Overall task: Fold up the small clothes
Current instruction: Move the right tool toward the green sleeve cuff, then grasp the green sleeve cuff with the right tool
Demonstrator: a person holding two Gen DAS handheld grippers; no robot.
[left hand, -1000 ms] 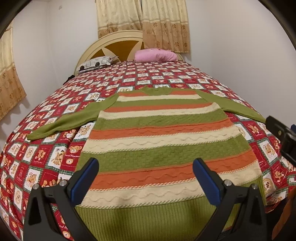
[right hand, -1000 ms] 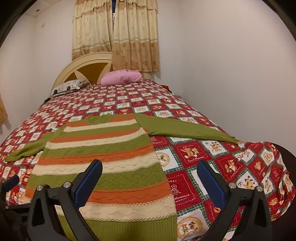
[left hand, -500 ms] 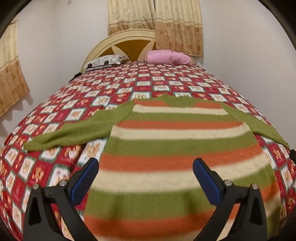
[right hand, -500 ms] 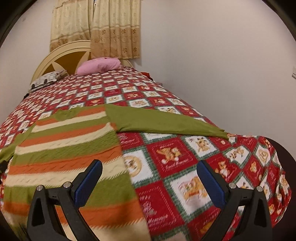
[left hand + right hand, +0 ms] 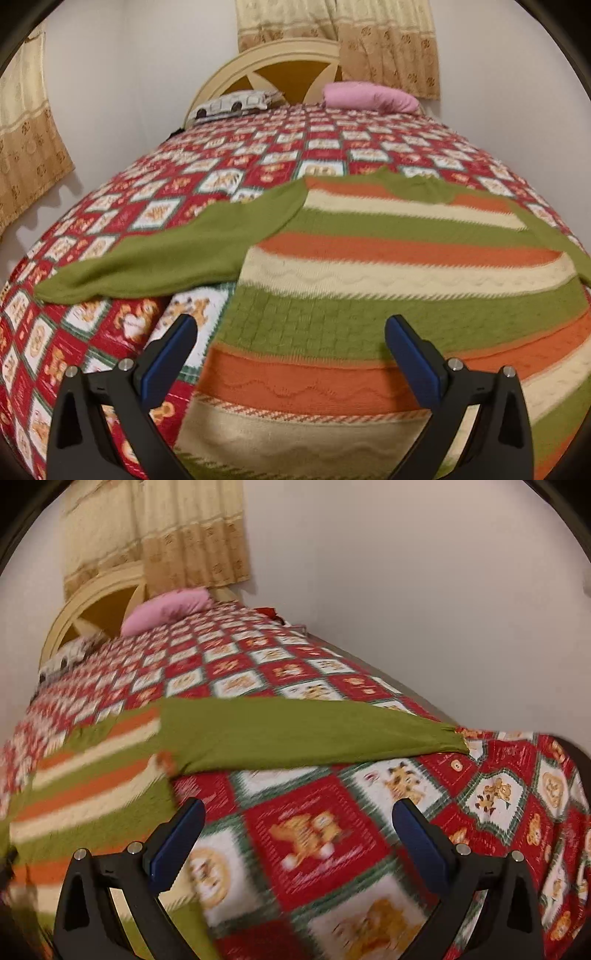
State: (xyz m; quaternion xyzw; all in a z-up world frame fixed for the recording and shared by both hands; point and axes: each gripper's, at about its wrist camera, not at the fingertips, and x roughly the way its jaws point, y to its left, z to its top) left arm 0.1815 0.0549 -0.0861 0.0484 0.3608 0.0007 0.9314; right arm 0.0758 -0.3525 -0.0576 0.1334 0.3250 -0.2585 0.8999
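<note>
Striped sweater (image 5: 388, 280) flat on bedspread (image 5: 207, 173), sleeves outspread; both hand-held grippers wide, empty.

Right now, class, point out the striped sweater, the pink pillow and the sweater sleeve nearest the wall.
striped sweater (image 5: 388, 295), left wrist view, on its green knitted band mid-body.
pink pillow (image 5: 365, 96), left wrist view, on its middle.
sweater sleeve (image 5: 314, 734), right wrist view, on the sleeve's middle.
</note>
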